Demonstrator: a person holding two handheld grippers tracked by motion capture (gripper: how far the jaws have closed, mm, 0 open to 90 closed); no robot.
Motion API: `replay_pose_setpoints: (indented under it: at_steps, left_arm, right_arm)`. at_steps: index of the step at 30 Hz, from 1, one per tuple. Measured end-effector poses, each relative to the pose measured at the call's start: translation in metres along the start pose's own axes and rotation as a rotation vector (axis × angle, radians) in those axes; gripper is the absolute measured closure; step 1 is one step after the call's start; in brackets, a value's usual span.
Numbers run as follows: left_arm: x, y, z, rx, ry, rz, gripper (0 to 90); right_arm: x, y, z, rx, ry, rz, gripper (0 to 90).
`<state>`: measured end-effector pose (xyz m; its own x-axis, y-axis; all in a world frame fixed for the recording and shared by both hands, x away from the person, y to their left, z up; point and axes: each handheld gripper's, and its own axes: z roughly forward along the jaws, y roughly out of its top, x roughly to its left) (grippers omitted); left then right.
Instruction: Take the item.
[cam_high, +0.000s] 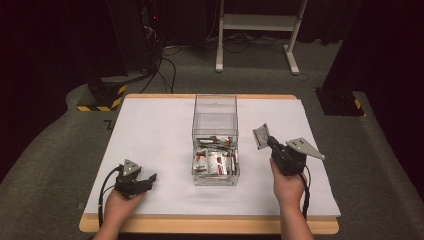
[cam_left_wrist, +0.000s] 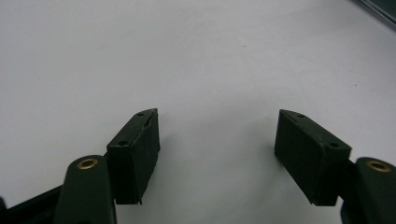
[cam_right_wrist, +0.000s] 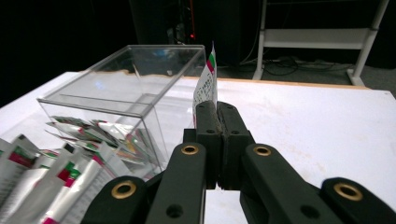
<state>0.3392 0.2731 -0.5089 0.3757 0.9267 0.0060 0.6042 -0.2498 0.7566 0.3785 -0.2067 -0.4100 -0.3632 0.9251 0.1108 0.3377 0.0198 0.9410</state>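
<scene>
High view: the sachet stands up out of the right gripper, jaws clamped flat on its lower edge, its long axis rising away from the hand. It hangs just right of the clear box, where more sachets lie; that box sits to the gripper's left. Left gripper, jaws apart and empty, rests on the desk, well off.
</scene>
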Motion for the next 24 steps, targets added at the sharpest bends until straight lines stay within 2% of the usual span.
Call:
replay_pose_setpoints:
  at_steps: [15, 24]
  left_arm:
    - [0.000, 0.000, 0.000, 0.000, 0.000, -0.002, 31.2]
    - [0.000, 0.000, 0.000, 0.000, 0.001, 0.000, 31.2]
  right_arm:
    - [-0.013, -0.017, 0.020, 0.078, -0.046, 0.011, 89.6]
    - [-0.018, -0.026, 0.032, 0.125, -0.052, 0.024, 89.5]
